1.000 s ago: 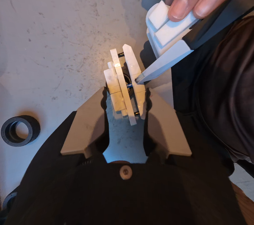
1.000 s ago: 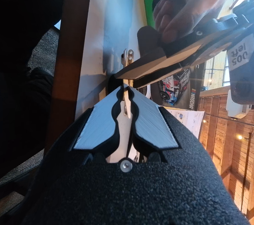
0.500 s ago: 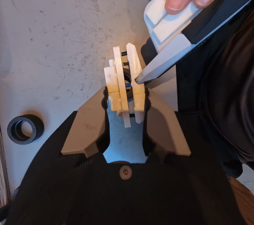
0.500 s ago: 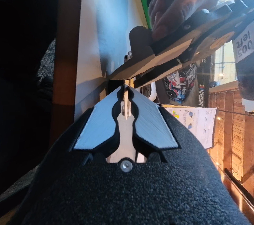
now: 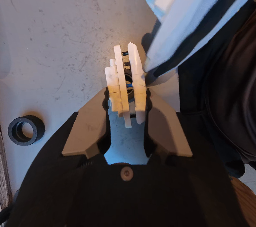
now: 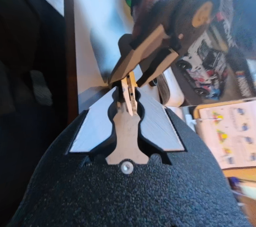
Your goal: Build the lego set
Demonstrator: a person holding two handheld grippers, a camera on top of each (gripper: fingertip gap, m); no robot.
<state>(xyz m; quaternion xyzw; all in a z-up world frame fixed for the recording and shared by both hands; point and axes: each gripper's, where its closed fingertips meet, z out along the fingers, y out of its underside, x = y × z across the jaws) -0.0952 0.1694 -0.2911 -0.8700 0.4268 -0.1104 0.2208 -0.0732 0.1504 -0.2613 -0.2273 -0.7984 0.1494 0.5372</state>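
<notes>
Left gripper (image 5: 126, 95) — jaws clamped on a white Lego sub-assembly (image 5: 124, 90) of plates joined by black and blue pins, held above the table (image 5: 55, 26). Right gripper (image 6: 128, 91), jaws apart, tips beside the assembly's outer plate. A loose black tyre (image 5: 26, 130) lies unmounted — the build appears only partly complete.

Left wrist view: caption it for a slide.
Left claw clamps a white lego assembly above the scuffed table; a loose black tyre lies at left.
</notes>
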